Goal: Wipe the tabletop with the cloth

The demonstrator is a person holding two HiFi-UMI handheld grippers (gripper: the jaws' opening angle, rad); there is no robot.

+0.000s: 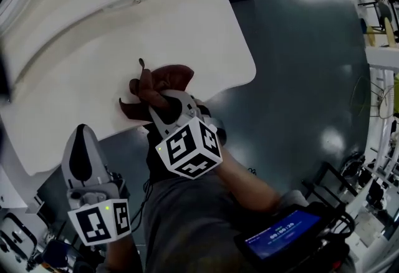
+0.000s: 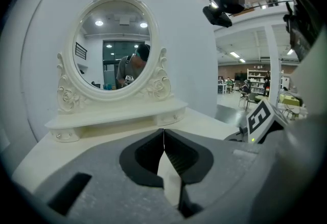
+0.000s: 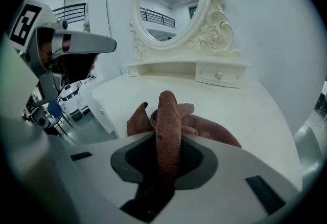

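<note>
One reddish-brown terry cloth [image 1: 168, 75], clamped in the right gripper [image 3: 166, 161], lies bunched near the white tabletop's [image 1: 187, 28] front edge — wiping seemingly barely begun, most surface remaining; left gripper [image 2: 164, 159] closed, empty.

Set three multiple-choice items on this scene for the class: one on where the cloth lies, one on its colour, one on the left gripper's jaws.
1. The cloth lies: A on the floor; B on the tabletop; C on the mirror's shelf.
2. The cloth is: A reddish-brown; B blue; C white.
3. The jaws of the left gripper are: A wide apart; B clamped on the cloth; C together, empty.
Key: B, it rests on the white top, held by the right gripper; A, brown against white; C, its jaws meet with nothing between.
</note>
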